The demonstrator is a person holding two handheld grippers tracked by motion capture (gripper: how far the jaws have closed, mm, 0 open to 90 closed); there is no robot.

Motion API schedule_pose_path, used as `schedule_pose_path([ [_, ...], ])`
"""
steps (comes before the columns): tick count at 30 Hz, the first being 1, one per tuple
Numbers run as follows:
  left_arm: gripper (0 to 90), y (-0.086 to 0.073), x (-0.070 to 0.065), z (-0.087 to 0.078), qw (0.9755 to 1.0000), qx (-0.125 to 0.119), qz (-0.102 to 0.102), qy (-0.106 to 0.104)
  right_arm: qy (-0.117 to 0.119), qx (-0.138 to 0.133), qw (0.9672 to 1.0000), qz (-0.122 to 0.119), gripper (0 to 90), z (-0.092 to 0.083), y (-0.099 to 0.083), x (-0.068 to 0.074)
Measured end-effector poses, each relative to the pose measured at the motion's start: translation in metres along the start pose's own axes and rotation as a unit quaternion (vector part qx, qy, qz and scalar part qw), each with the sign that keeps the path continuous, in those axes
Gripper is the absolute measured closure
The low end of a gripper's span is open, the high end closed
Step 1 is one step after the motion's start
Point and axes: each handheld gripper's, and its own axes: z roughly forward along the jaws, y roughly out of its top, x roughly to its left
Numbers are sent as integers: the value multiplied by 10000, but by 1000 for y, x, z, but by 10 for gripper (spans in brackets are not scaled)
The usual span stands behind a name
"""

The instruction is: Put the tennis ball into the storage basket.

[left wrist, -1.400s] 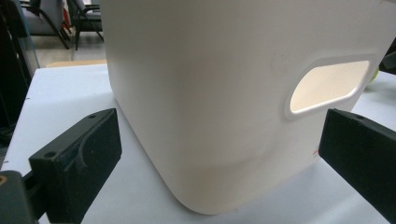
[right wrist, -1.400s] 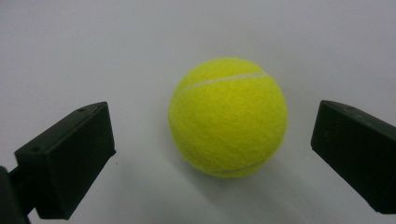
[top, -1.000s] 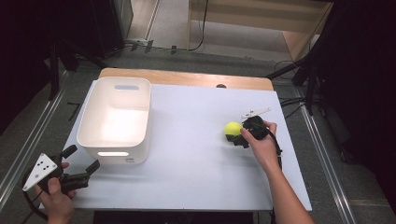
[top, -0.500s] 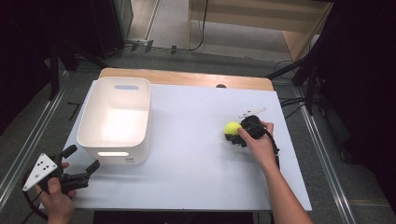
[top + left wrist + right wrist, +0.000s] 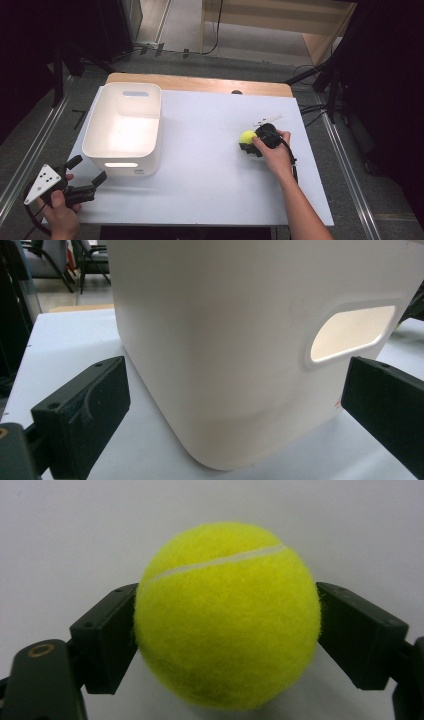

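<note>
A yellow tennis ball (image 5: 247, 136) lies on the white table (image 5: 200, 170) at the right. My right gripper (image 5: 248, 143) reaches it from the right; its jaws have just been closing with the ball between them. In the right gripper view the ball (image 5: 227, 615) sits between both black pads (image 5: 107, 640), which touch its sides. My left gripper (image 5: 89, 170) stays at the table's near left corner, open, pointing at the near wall of a white bin (image 5: 122, 152). In the left gripper view the bin (image 5: 225, 340) stands just beyond the wide-apart jaws, nothing between them.
The bin has a handle cutout (image 5: 350, 332) in its near wall and looks empty inside. A wooden strip (image 5: 200, 84) runs along the table's far edge. Cables and dark stands (image 5: 320, 80) lie on the floor to the right.
The right gripper's jaws have drawn in onto the tennis ball, and the hand shifted slightly. The left hand and gripper have not moved.
</note>
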Motion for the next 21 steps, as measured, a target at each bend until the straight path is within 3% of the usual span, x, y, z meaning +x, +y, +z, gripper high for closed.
schedule_pose_path([
  [4, 0, 0, 0, 0, 10000, -2, -2, -2, 71, -59, 10000, 13, 225, 0, 1, 0],
  [12, 0, 0, 0, 0, 10000, 1, -11, 7, 64, -25, 10000, -38, 231, -3, 4, -1],
  [21, 0, 0, 0, 0, 10000, 8, 5, -8, 144, -174, 9997, -128, 232, -15, 13, 4],
])
